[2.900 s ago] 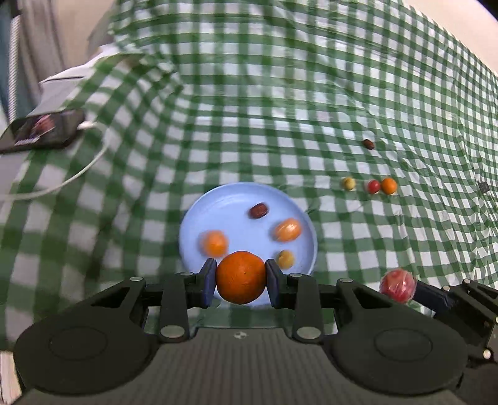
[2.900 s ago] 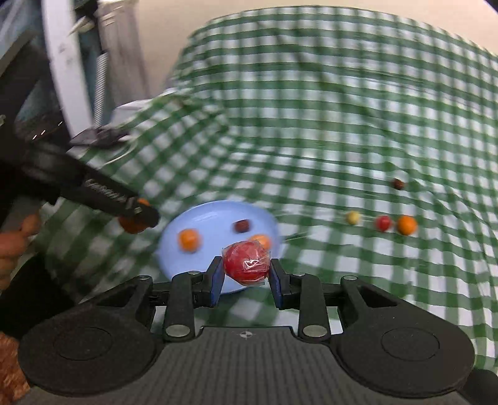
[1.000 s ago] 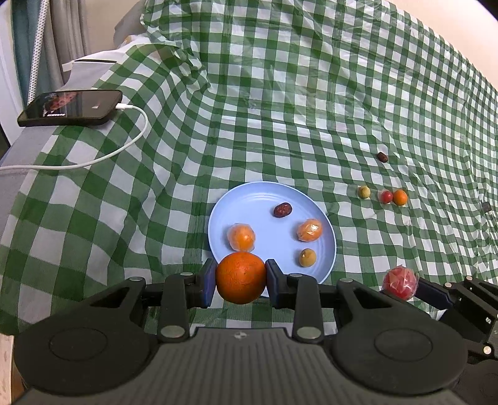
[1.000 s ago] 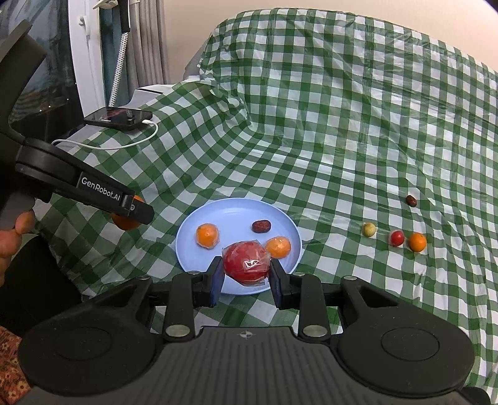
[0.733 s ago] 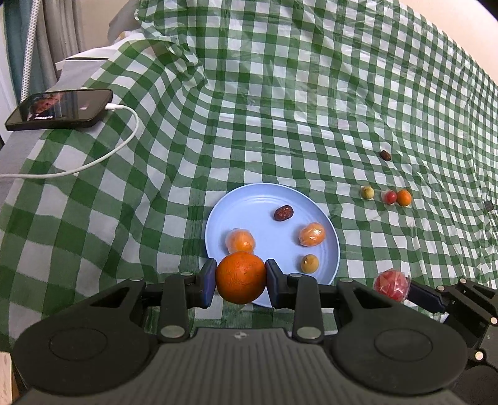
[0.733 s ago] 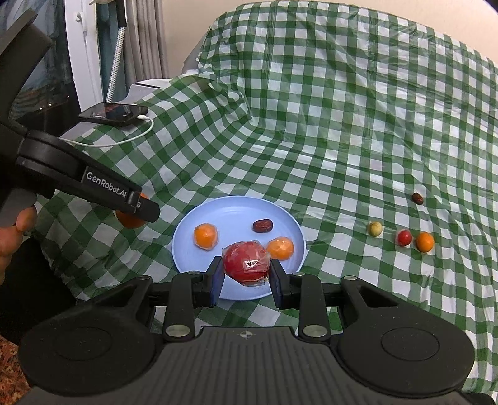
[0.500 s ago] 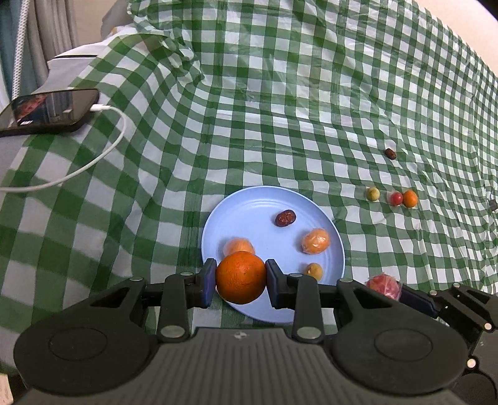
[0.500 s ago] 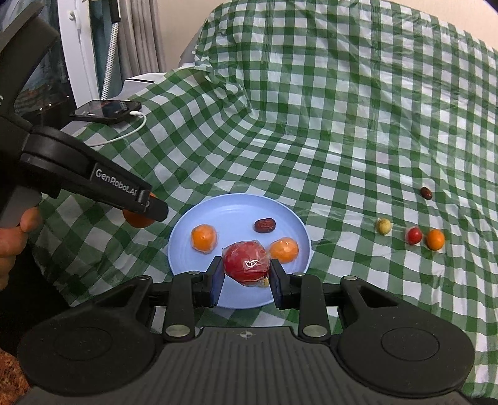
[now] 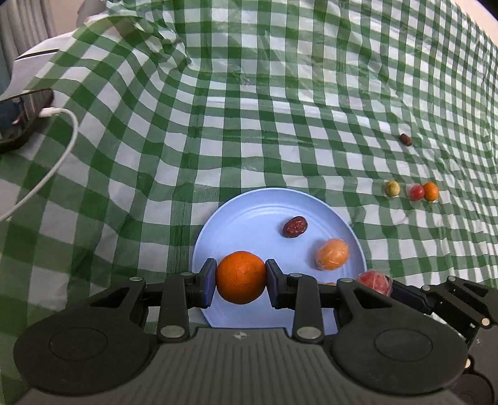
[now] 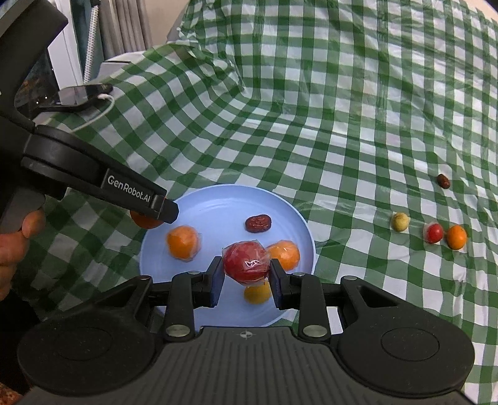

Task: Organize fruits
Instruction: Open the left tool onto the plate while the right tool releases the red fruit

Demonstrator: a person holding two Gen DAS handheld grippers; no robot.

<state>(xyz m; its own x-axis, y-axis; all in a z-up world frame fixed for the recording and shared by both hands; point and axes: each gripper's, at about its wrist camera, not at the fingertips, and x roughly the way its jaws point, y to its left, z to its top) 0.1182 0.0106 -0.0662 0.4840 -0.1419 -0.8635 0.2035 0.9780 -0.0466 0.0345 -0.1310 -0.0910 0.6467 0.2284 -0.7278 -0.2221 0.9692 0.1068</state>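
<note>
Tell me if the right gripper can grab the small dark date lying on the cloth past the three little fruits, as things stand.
Probably not yet. The right gripper is shut on the wrapped red fruit, so its jaws are full. The path over the cloth to the date looks clear once that fruit is set down.

A green-and-white checked cloth [image 10: 326, 102] covers the whole surface and rises at the back in rumpled folds, creased near the far left corner. Behind it stands a plain beige wall [image 10: 162, 18]. At the far left hang grey curtains [image 10: 127, 28] beside a white frame [image 10: 67, 56]. A dark phone [image 10: 79, 93] lies on a grey ledge there, with a white cable [image 9: 59, 149] trailing onto the cloth. Light is even and soft.
</note>
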